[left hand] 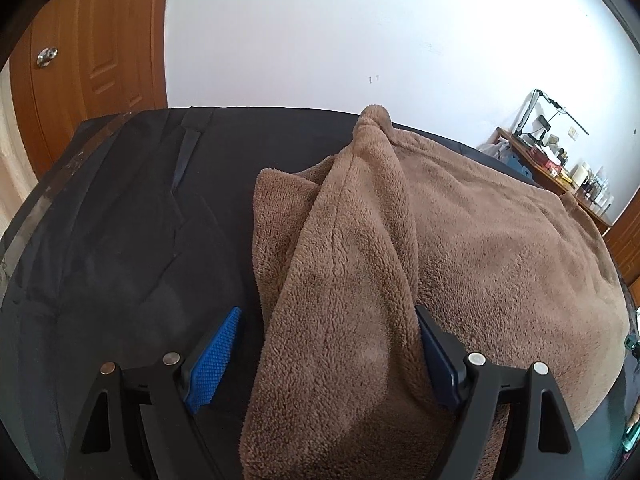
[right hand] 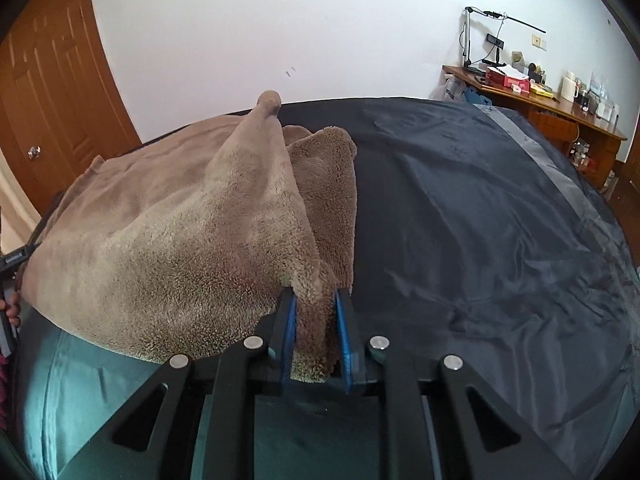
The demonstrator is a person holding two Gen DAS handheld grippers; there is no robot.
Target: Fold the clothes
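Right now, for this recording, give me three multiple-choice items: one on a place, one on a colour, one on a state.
1. Where does the brown fleece garment lie?
A. on the dark sheet
B. on the wooden desk
C. on the floor

2. What colour are the pads of the left hand-held gripper?
A. red
B. blue
C. white

3. How does the right hand-held gripper stand?
A. wide open, nothing between the pads
B. out of view
C. closed on a fold of the fleece

Key: 1 A, the fleece is spread over the dark sheet; 2 B, the ribbed pad shows blue; 3 C, both pads press a narrow fold of fleece.
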